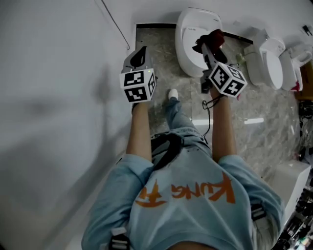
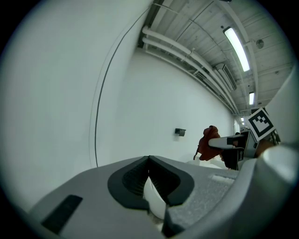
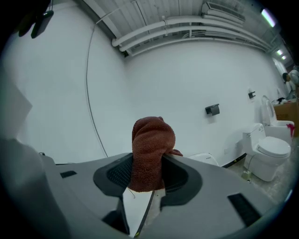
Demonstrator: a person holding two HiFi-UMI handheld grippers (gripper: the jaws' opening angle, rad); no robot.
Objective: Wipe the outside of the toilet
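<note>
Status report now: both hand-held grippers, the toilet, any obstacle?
Left hand-held gripper shut, empty. Right hand-held gripper shut on red cloth, held over toilet, no contact seen. No obstacle seen.

White walls rise to a ribbed ceiling with pale pipes and strip lights; the floor is grey marbled stone (glossy in places); two spare toilets stand rightward.

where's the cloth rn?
The red-brown cloth is pinched in the right tongs, at the top centre of the head view, over the nearest white toilet. The left tongs are off to its left.
</note>
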